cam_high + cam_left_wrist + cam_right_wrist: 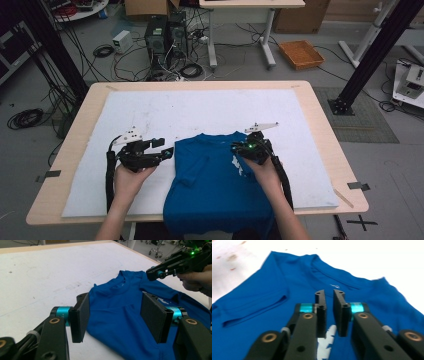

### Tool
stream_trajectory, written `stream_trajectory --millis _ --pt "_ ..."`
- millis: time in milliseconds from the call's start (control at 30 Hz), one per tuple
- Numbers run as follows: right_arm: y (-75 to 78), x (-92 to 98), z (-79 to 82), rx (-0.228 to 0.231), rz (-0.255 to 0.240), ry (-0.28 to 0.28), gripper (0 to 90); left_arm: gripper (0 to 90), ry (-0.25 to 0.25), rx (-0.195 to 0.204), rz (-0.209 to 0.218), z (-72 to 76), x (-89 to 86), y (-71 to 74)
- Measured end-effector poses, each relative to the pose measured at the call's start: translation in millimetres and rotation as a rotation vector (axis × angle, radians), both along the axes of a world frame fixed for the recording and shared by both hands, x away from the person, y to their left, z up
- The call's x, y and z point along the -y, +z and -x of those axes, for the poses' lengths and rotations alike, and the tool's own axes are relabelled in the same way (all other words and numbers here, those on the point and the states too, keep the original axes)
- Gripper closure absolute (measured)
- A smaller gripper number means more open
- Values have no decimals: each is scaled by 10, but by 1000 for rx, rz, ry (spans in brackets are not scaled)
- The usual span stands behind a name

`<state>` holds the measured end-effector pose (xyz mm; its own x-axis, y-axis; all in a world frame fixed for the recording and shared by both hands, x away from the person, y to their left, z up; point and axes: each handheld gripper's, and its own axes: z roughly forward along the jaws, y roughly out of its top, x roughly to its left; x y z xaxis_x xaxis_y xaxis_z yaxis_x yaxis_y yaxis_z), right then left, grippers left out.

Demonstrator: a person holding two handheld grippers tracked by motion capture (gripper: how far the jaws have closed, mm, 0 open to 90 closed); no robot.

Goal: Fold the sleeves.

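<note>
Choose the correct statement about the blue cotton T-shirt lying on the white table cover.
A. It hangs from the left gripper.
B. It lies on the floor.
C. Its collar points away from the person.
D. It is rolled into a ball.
C: in the high view the blue cotton T-shirt lies flat on the white table cover, its collar at the far end and its hem toward the person.

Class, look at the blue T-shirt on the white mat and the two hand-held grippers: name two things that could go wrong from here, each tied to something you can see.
1. The blue T-shirt hangs over the table's near edge; a tug could drag it off.
2. The right gripper sits over the cloth, jaws slightly apart with nothing between them, and might pinch several layers. The left gripper, jaws wide, could disturb the folded-in sleeve.
</note>
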<state>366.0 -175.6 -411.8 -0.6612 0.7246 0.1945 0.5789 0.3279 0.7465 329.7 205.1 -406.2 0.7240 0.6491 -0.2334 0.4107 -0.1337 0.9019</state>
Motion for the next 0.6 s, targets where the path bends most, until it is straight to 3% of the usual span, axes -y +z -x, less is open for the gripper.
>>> stream_trajectory --millis 100,267,433,567,600 --pt "54 62 54 36 -22 9 721 408 4 2 -8 0 1 -3" --pt "138 363 188 85 -55 -50 673 407 29 -9 -12 -7 -12 -36" --pt "88 635 369 115 -46 -78 625 407 48 -28 -24 -17 -19 -76" --pt "23 767 421 105 -25 -120 596 408 61 -40 -39 -17 -18 -98" --pt "-15 868 407 95 -36 -159 578 407 69 -46 -45 -14 -17 -105"
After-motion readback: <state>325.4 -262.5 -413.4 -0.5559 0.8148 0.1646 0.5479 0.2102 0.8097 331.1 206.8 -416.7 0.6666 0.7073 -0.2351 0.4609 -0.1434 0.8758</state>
